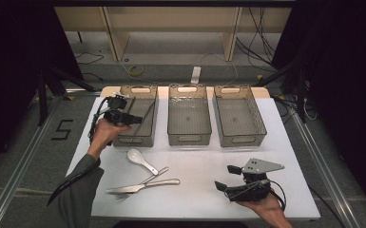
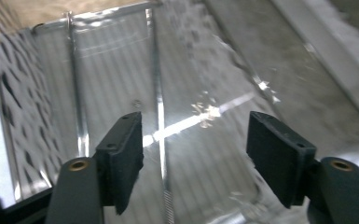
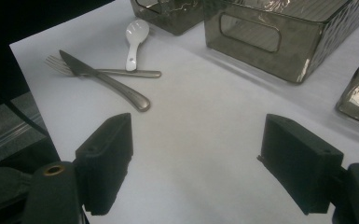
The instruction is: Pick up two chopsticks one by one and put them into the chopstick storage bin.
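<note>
My left gripper (image 1: 134, 118) hovers over the left smoky plastic bin (image 1: 135, 90), held by a hand in a grey sleeve. Its jaws stand open (image 2: 196, 154) with nothing between them. Below them, two thin metal rods like chopsticks (image 2: 160, 135) lie on the bin's floor. My right gripper (image 1: 226, 177) rests near the table's front right edge, open (image 3: 198, 158) and holding nothing, over bare white surface. A white spoon (image 1: 140, 160), a fork (image 1: 153, 176) and a knife (image 1: 145, 186) lie at the front left; the fork and knife are crossed (image 3: 107, 74).
Three smoky bins stand in a row at the back: left, middle (image 1: 189, 135) and right (image 1: 240, 137). The middle and right ones look empty. The white table cover (image 1: 195, 199) ends close to my right hand. Cables and shelving lie beyond the table.
</note>
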Available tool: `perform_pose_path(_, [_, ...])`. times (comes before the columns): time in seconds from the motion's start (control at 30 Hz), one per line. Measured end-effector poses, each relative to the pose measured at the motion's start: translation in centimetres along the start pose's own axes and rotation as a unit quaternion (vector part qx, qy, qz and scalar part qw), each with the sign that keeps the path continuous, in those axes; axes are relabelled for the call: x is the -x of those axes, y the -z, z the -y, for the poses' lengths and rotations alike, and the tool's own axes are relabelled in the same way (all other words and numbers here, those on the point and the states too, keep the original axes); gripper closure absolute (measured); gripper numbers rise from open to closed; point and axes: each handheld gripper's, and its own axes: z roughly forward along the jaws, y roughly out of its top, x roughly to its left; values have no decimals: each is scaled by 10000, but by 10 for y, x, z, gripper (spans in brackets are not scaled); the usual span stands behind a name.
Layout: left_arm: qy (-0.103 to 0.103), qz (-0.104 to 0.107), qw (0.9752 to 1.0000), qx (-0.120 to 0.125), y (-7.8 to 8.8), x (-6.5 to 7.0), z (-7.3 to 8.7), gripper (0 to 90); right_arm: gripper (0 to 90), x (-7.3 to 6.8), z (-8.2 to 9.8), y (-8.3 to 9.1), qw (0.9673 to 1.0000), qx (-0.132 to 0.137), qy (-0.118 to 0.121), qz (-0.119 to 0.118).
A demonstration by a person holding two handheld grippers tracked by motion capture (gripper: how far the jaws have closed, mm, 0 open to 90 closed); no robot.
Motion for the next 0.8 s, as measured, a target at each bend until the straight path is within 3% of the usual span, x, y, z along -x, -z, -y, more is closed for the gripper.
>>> perform_pose_path(0.07, [-112, 76, 9999, -6, 8, 8, 5, 313, 260, 0, 0, 0, 10000, 6, 1, 10])
perform_pose_path(0.23, [-626, 243, 9977, 38, 24, 28, 21, 283, 260, -1, 0, -1, 10000, 10, 7, 19])
perform_pose_path(0.3, [-701, 335, 9969, 99, 29, 34, 28, 276, 259, -1, 0, -1, 10000, 3, 15, 14])
perform_pose_path(0.47, [-1143, 466, 9923, 10, 37, 47, 41, 251, 260, -1, 0, -1, 10000, 3, 36, 19])
perform_pose_path(0.7, [-1424, 493, 9884, -179, 40, 53, 53, 210, 259, -2, 0, -2, 10000, -24, 48, 40])
perform_pose_path(0.8, [-1500, 621, 9865, -195, 40, 56, 59, 196, 258, -2, 0, -1, 10000, -6, 62, 58])
